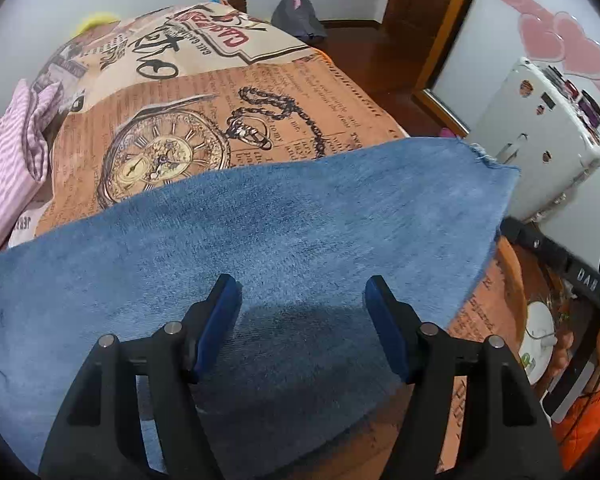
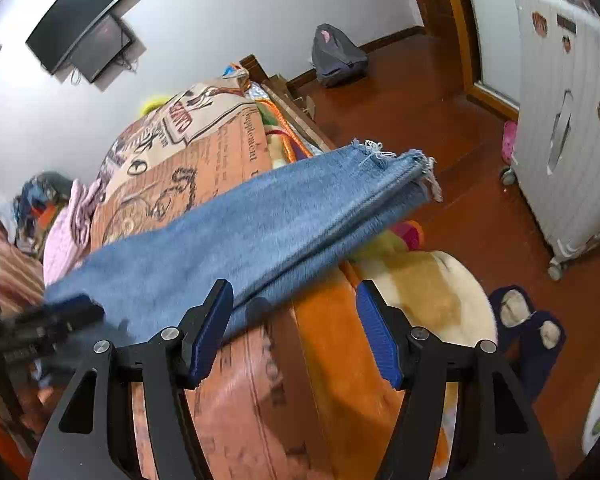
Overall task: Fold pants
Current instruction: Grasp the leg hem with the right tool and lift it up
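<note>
One pair of blue denim pants lies folded lengthwise across the bed, its frayed hems overhanging the right edge. Left hand-held gripper hovers above the denim, jaws apart and empty; right hand-held gripper likewise apart, gripping nothing. One white suitcase stands on the floor, closed.

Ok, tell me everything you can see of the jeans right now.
The jeans are mid-blue, faded denim, lying flat as a long doubled strip across the printed bedspread. The right wrist view shows stacked layers along the near edge and a frayed hem with white threads reaching the bed's edge toward the floor. The left tongs hover open above the cloth; the right tongs are open at its near edge, gripping nothing.
</note>
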A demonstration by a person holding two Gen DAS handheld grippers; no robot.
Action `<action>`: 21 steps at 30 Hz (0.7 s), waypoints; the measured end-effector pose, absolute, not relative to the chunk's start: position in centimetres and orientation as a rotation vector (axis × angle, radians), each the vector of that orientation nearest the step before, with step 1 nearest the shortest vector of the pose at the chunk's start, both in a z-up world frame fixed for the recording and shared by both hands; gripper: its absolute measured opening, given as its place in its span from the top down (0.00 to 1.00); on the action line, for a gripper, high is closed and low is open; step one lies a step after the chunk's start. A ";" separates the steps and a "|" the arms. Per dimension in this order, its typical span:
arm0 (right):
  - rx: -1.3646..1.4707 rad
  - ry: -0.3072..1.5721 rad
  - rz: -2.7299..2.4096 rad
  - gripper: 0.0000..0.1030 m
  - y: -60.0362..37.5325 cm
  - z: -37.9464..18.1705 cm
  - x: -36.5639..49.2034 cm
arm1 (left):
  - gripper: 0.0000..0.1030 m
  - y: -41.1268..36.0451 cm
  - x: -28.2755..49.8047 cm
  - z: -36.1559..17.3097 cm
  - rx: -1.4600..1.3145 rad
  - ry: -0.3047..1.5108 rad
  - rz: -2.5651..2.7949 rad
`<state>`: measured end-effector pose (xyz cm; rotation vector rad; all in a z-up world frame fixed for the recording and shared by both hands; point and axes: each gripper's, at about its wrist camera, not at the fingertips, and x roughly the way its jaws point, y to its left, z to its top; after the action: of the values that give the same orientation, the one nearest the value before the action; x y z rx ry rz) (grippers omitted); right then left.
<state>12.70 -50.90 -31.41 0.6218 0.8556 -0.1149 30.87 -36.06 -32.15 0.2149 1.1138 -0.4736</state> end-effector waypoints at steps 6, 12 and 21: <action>0.685 0.851 -0.124 0.42 -52.0 -32.5 14.5 | 0.34 -36.6 30.5 -32.5 0.258 1.090 -0.467; 0.725 0.855 -0.125 0.39 -52.7 -34.1 15.8 | 0.30 -37.2 30.1 -32.8 0.309 1.067 -0.465; 0.732 0.808 -0.135 0.78 -53.8 -33.8 16.3 | 0.29 -37.3 30.1 -32.9 0.318 1.056 -0.467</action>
<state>16.30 -53.79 -33.79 0.7317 0.8083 -0.1349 30.06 -37.29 -32.93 0.3182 1.0559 -0.4669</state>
